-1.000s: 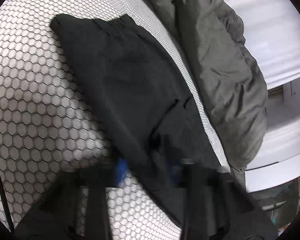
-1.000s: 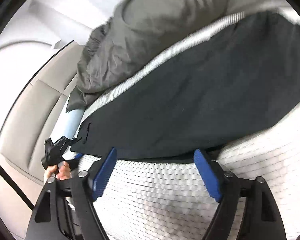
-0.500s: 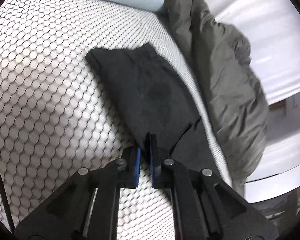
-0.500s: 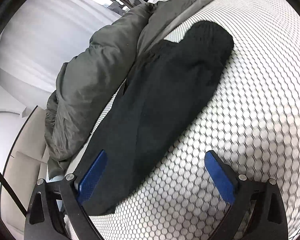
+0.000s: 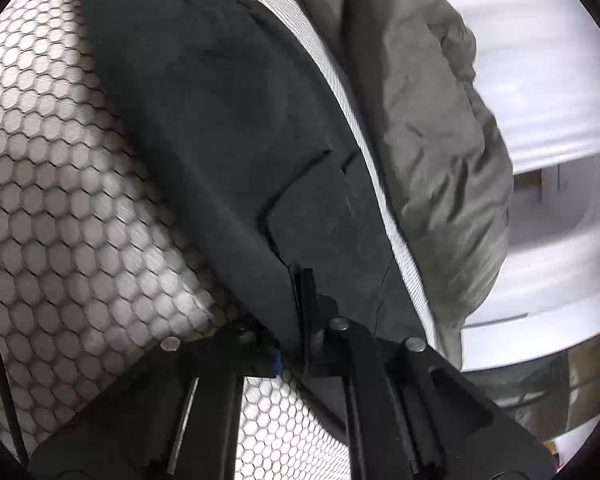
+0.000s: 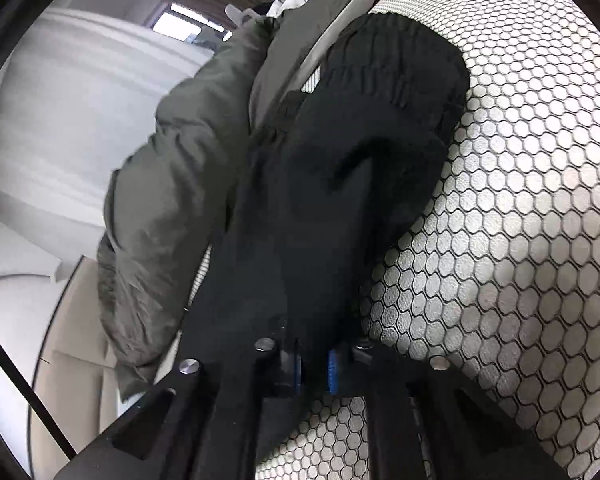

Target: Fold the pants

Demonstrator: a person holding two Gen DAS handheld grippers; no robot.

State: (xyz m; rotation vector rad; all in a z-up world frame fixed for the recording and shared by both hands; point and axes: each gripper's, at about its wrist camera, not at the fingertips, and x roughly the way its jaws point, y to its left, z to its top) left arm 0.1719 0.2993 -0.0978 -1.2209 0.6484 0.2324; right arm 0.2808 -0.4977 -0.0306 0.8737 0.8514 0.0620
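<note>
Now two tongs, left tongs (image 5: 300, 354) and right tongs (image 6: 314, 364), pinching one pants (image 5: 220, 120)

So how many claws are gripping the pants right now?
2. The left claw pinches the black pants at the hem end; the right claw pinches their edge farther along.

We held our left gripper (image 5: 298, 312) with its blue-padded fingers pinched nearly together on an edge of the black pants (image 5: 220, 120), and our right gripper (image 6: 315, 364) likewise clamped on a fold of the same cloth.
</note>
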